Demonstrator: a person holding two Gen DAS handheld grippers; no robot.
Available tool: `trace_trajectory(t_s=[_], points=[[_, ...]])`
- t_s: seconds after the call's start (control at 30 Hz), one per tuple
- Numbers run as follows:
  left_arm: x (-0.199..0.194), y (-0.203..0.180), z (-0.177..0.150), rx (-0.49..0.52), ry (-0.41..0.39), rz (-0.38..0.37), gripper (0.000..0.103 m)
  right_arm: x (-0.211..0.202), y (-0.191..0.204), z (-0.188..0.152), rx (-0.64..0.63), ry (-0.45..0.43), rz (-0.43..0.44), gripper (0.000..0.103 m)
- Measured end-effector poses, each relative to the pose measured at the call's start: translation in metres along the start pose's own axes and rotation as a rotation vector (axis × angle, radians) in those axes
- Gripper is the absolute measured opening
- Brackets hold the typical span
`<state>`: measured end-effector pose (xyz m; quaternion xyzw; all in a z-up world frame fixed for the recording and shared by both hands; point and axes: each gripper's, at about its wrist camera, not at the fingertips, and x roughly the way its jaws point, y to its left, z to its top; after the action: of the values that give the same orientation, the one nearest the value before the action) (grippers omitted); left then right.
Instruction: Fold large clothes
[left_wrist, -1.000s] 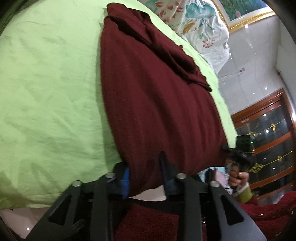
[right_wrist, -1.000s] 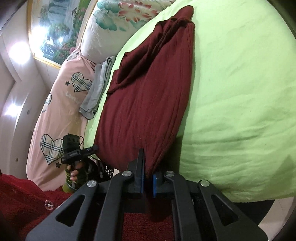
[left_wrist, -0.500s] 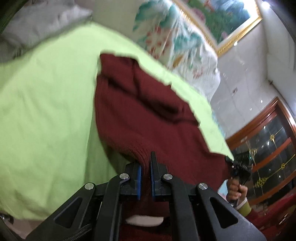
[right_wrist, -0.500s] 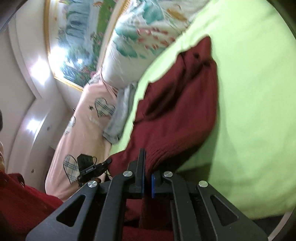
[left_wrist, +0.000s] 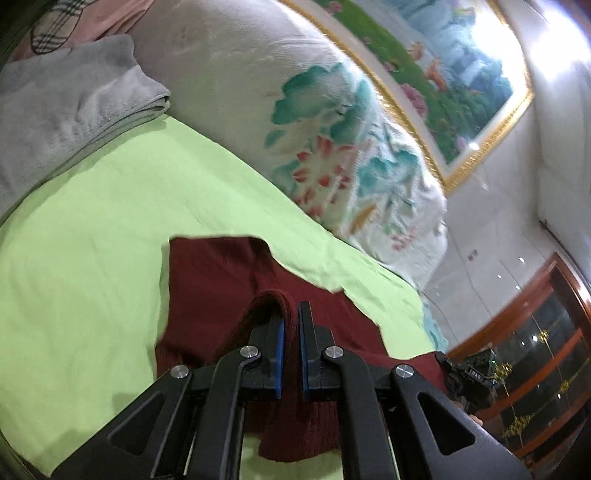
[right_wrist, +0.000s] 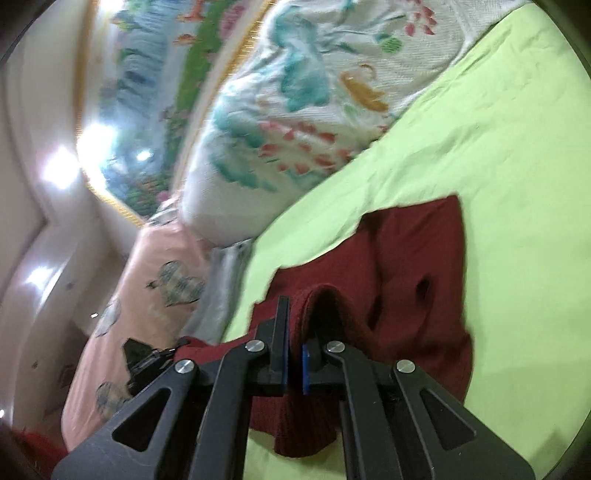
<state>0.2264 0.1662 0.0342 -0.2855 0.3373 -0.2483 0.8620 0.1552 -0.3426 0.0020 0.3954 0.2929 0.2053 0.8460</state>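
A dark red knit sweater (left_wrist: 218, 280) lies on the light green bed sheet (left_wrist: 92, 229). My left gripper (left_wrist: 290, 317) is shut on the sweater's ribbed hem, which loops over its left finger and hangs below. In the right wrist view my right gripper (right_wrist: 295, 314) is shut on the other hem corner of the sweater (right_wrist: 413, 266). Both hold the hem lifted over the body of the sweater, toward its far end. The sleeves are hidden.
A flowered white quilt (left_wrist: 314, 122) and a folded grey cloth (left_wrist: 62, 110) lie at the head of the bed. A pink heart-print quilt (right_wrist: 147, 295) is beside them. A framed painting (left_wrist: 443, 74) hangs on the wall. A wooden cabinet (left_wrist: 535, 350) stands to the right.
Both grippers have carried the sweater's hem up and forward over its body toward the pillows. My left gripper has closed on the hem. Much less of the sweater lies spread out.
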Motion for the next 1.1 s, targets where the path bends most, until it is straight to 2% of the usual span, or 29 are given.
trace_trajectory(t_s=[0.13, 0.27, 0.37, 0.47, 0.6, 0.67, 0.73, 0.8, 0.87, 0.93, 1.0, 1.03, 1.1], points=[[0.060, 0.026, 0.029, -0.057, 0.035, 0.073, 0.004, 0.043, -0.031, 0.031, 0.049, 0.030, -0.154, 0.005], [0.113, 0.053, 0.035, -0.082, 0.098, 0.148, 0.004, 0.077, -0.065, 0.039, 0.110, 0.078, -0.233, 0.005], [0.140, 0.070, 0.027, -0.094, 0.150, 0.187, 0.004, 0.090, -0.081, 0.035, 0.138, 0.119, -0.275, 0.006], [0.143, 0.077, 0.018, -0.099, 0.166, 0.187, 0.005, 0.085, -0.086, 0.033, 0.158, 0.115, -0.250, 0.009], [0.117, 0.061, 0.007, -0.079, 0.155, 0.167, 0.010, 0.055, -0.072, 0.031, 0.133, 0.058, -0.262, 0.032], [0.101, 0.042, -0.007, -0.042, 0.146, 0.143, 0.011, 0.039, -0.054, 0.027, 0.077, 0.009, -0.280, 0.034], [0.095, 0.018, -0.028, -0.013, 0.169, 0.075, 0.011, 0.038, -0.030, 0.017, 0.006, 0.008, -0.243, 0.034], [0.106, -0.008, -0.048, 0.026, 0.216, 0.018, 0.012, 0.063, 0.001, -0.002, -0.097, 0.123, -0.161, 0.034], [0.123, -0.026, -0.062, 0.060, 0.273, -0.019, 0.012, 0.096, 0.026, -0.025, -0.208, 0.261, -0.159, 0.034], [0.143, -0.037, -0.068, 0.105, 0.324, -0.001, 0.014, 0.125, 0.041, -0.041, -0.304, 0.363, -0.182, 0.034], [0.164, -0.038, -0.069, 0.137, 0.401, 0.033, 0.015, 0.141, 0.043, -0.044, -0.365, 0.395, -0.245, 0.034], [0.173, -0.034, -0.068, 0.137, 0.416, 0.069, 0.014, 0.148, 0.039, -0.041, -0.370, 0.397, -0.279, 0.032], [0.180, -0.026, -0.060, 0.115, 0.417, 0.069, 0.013, 0.154, 0.024, -0.025, -0.323, 0.366, -0.323, 0.029]])
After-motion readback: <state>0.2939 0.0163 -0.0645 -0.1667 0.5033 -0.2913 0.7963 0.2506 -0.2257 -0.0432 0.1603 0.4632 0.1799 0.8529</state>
